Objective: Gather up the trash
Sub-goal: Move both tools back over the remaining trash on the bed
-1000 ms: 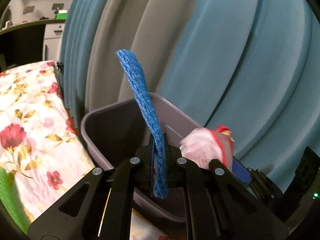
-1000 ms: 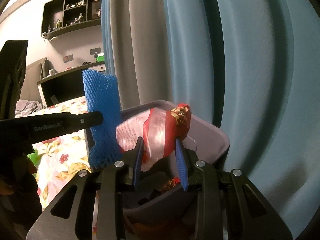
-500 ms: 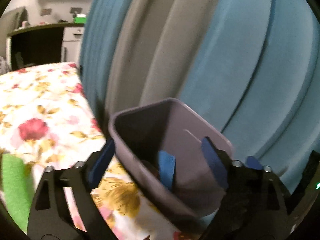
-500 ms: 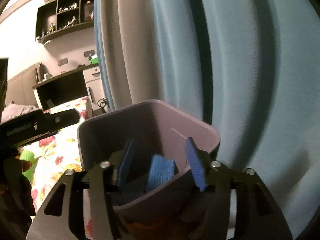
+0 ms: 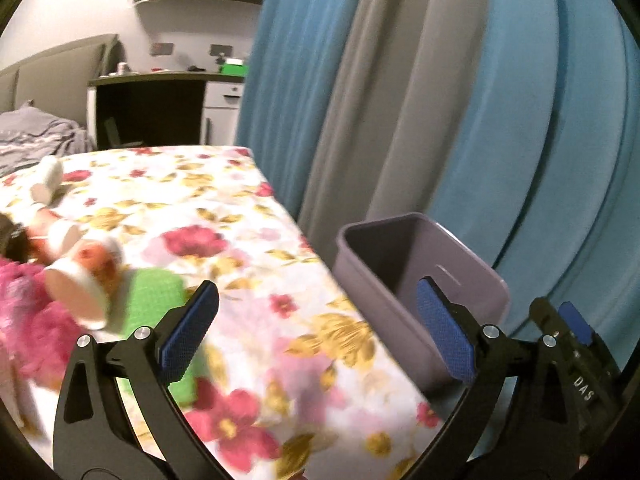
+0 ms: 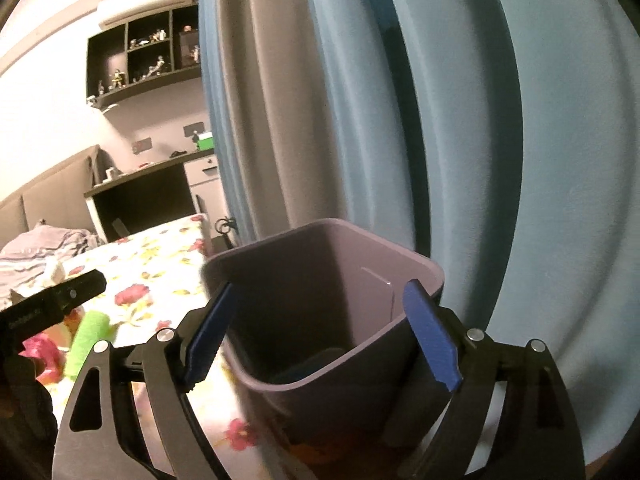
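Observation:
A grey-purple trash bin (image 5: 444, 280) stands at the right edge of the flowered table, against the curtain. It also shows in the right wrist view (image 6: 320, 304), with something blue (image 6: 316, 362) low inside. My left gripper (image 5: 318, 336) is open and empty over the tablecloth, left of the bin. My right gripper (image 6: 322, 340) is open and empty, its jaws standing either side of the bin's near wall. A green foam net (image 5: 154, 300), a paper cup (image 5: 78, 292) and pink trash (image 5: 28, 332) lie on the table at the left.
The flowered tablecloth (image 5: 248, 264) covers the table. Blue and grey curtains (image 5: 460, 100) hang right behind the bin. A white roll (image 5: 48, 178) lies far left. A desk and shelves stand at the back wall.
My left gripper let the blue foam net fall into the bin and my right let go of the red-white wrapper. Both opened; the left swung left towards the table.

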`<state>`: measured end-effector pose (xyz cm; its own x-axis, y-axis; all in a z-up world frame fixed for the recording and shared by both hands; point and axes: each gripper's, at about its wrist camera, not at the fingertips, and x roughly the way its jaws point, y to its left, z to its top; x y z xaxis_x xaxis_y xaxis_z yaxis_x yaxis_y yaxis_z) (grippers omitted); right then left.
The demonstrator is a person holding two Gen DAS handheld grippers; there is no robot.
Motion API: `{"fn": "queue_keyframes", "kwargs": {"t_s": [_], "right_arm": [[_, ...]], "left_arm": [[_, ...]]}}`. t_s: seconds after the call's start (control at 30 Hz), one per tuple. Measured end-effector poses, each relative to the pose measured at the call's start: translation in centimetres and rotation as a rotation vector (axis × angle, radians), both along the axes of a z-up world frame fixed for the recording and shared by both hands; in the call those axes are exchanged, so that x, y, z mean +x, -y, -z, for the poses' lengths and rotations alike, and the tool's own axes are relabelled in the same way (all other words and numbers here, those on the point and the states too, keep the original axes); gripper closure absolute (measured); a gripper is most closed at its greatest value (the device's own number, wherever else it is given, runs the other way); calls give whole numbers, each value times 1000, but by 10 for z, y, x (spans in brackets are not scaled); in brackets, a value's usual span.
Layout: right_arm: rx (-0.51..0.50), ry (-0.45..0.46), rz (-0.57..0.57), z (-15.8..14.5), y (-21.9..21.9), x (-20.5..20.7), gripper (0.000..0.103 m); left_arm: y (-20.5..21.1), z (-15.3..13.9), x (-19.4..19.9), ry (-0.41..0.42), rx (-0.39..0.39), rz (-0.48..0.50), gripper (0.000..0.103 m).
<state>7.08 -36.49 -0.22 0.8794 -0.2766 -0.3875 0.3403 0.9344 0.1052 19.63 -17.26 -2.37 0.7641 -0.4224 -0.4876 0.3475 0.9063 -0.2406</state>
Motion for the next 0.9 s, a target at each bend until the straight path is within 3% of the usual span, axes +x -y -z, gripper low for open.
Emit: {"fn": "queue_keyframes", "kwargs": {"t_s": [0.23,0.5,0.63,0.9], "right_arm": [[6,33,-78,-10,-32,-13,20],[13,39,-215,-12,-86,-14,20],[19,30,-301,-8,-120,-13,20],[17,1,-431,-4,-183,-8,20]], "left_arm": [[-52,-3,-35,25,20,-91,6],[-143,3,-80,35,30,-225,6],[-184,11,-104,44,81,-302,6],[-250,29,-126,-3,90,-407,6]]}}
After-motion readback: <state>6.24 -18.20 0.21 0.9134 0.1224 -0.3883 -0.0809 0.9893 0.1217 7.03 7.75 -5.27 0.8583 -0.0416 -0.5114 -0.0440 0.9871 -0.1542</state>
